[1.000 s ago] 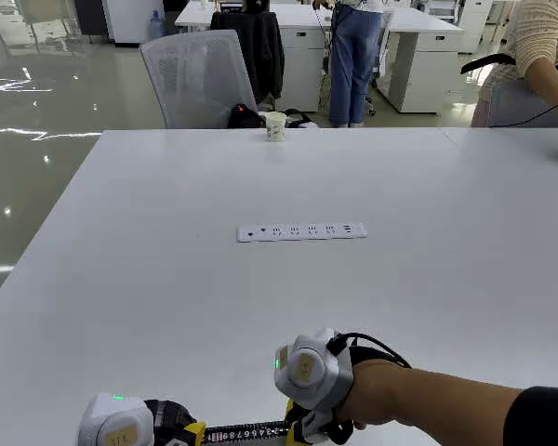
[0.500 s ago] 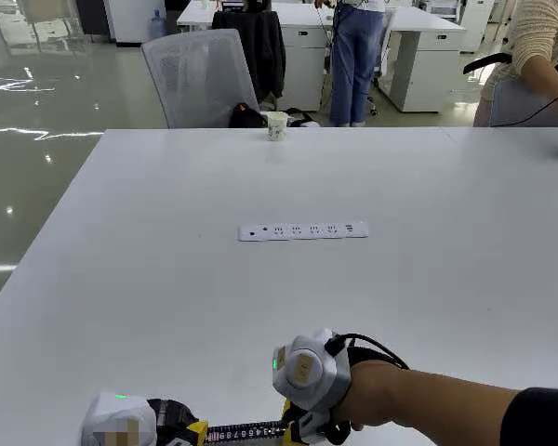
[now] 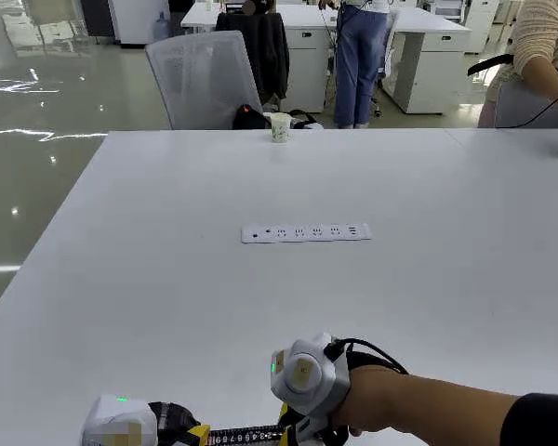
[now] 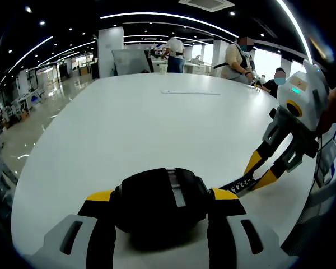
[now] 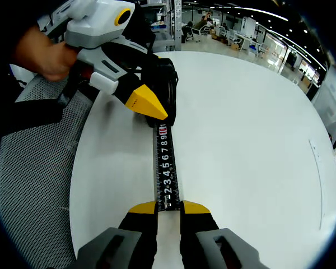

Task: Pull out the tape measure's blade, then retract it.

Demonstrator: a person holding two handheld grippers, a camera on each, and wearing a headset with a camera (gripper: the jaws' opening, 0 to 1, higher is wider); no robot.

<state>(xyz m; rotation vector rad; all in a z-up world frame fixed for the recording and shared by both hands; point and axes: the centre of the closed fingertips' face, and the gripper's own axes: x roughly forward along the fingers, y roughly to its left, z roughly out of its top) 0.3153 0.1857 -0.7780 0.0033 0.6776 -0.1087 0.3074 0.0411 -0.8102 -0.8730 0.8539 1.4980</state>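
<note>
Head view: the left gripper [image 3: 193,433] sits at the bottom edge of the white table [image 3: 167,279], its jaws closed around the black case of the tape measure [image 3: 172,418]. The blade [image 3: 242,434] runs out flat to the right, and the right gripper [image 3: 288,435] pinches its far end. A power strip [image 3: 305,232] lies at mid-table, well apart from both. A paper cup [image 3: 280,126] stands at the far edge.

Left gripper view: the tape measure [image 4: 157,210] is clamped between the two yellow-tipped jaws and rests on the table [image 4: 134,123]. The blade [image 4: 238,184] exits to the right. The right gripper [image 4: 260,172] has its tips pressed onto the blade.

Right gripper view: the right gripper [image 5: 168,208] has its jaws drawn close together on the end of the blade [image 5: 165,162]. The numbered blade stretches straight ahead to the tape measure [image 5: 163,75], which the left gripper [image 5: 148,105] grips. A hand [image 5: 45,56] holds that gripper
</note>
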